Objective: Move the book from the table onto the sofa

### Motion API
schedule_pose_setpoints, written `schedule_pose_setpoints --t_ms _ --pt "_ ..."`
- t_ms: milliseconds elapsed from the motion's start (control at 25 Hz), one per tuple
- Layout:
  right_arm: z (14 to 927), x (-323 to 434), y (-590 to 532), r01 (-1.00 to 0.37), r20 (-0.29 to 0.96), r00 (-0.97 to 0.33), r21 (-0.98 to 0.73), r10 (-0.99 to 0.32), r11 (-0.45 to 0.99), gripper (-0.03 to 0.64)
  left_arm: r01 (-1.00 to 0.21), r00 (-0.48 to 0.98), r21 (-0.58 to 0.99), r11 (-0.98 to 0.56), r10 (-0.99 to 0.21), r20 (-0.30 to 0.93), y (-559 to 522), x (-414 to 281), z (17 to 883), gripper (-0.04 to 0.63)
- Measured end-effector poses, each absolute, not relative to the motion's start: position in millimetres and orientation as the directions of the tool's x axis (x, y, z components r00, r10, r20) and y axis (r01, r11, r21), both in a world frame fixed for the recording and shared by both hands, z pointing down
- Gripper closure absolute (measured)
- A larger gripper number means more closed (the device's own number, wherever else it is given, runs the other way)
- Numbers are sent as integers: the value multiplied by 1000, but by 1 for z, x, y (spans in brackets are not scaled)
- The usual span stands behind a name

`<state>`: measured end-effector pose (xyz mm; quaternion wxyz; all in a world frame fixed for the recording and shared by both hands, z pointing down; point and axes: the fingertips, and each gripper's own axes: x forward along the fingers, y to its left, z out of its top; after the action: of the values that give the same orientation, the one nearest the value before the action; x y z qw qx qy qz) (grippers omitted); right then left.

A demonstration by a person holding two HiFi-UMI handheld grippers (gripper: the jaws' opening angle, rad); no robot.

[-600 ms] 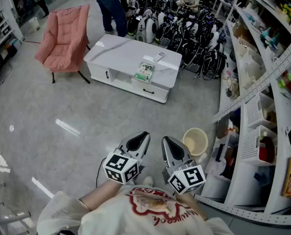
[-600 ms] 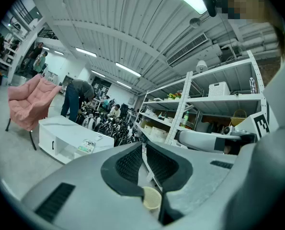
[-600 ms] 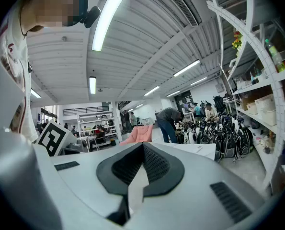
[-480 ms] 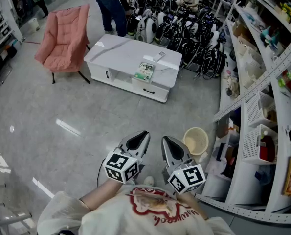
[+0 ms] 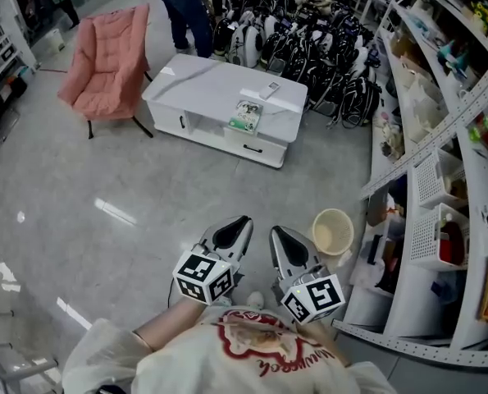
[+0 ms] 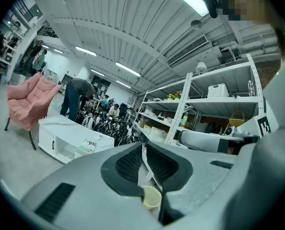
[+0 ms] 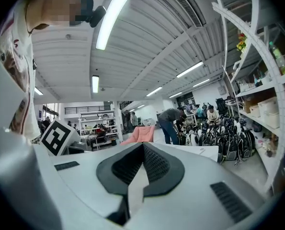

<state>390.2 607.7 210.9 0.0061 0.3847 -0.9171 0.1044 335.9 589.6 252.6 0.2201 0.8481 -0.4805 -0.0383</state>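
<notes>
The book (image 5: 245,116), with a green cover, lies flat on the low white table (image 5: 202,84) far ahead; the left gripper view shows the book (image 6: 88,146) too. Left of the table stands the pink sofa chair (image 5: 108,60), which also appears in the right gripper view (image 7: 141,134). My left gripper (image 5: 231,235) and right gripper (image 5: 285,245) are side by side close to my body, well short of the table, pointing toward it. Both are shut with nothing between their jaws.
A white remote (image 5: 268,90) lies on the table beyond the book. A cream bucket (image 5: 334,231) stands on the floor to the right, by curved white shelves (image 5: 440,138). Black bags (image 5: 309,48) and a standing person (image 5: 182,6) are behind the table.
The head view has shifted slightly, so the table sits a little higher in the picture. Both grippers keep their places and stay shut.
</notes>
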Motion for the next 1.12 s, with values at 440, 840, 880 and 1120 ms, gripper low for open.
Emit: schedule_pose_setpoints --t_ms 440,840,880,1120 --pt "209 361 601 -744 44 -659 -186 -751 642 617 -804 545 364 -471 -828 132 580 295 251 563" --pt "212 352 559 -745 40 -653 -210 -756 633 617 -799 547 373 -471 -827 128 542 281 256 563" --pt "213 350 552 -742 40 -657 -211 -753 636 617 -801 546 371 -470 -828 128 536 280 256 563" --pt "216 345 496 -727 42 -674 -219 -738 651 617 -810 528 375 -450 -839 133 483 274 260 563"
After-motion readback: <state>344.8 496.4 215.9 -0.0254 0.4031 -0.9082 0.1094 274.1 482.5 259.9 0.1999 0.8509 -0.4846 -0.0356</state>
